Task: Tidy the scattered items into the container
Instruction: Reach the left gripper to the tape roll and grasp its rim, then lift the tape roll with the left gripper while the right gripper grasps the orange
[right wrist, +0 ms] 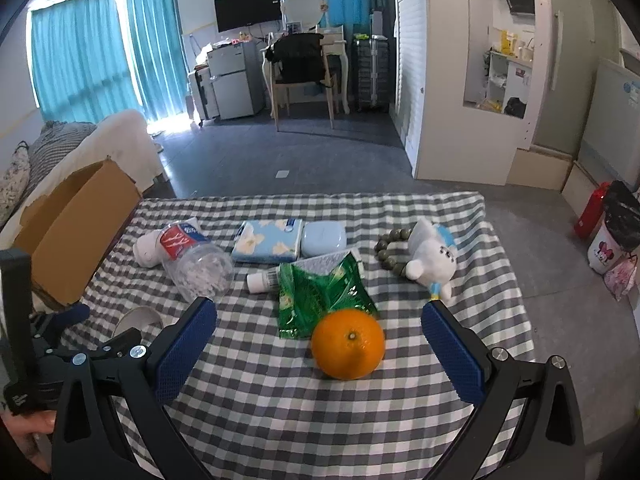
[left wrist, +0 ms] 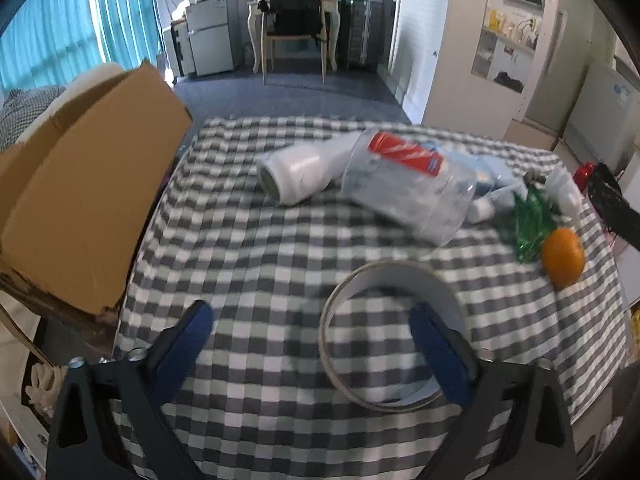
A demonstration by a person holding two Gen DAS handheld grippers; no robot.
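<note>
We saw an orange (right wrist: 348, 343), a crumpled green packet (right wrist: 320, 292) and a toppled clear bottle (right wrist: 196, 258) lying near the open cardboard box (right wrist: 76, 232).

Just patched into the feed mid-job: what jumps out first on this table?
The bright orange grabs the eye, sitting near the front of the checked tablecloth, right between the open fingers of the right tool, with a crumpled green wrapper just behind it. On the left, the open cardboard box stands at the table's edge, and a tape ring lies by the open left tool.
</note>
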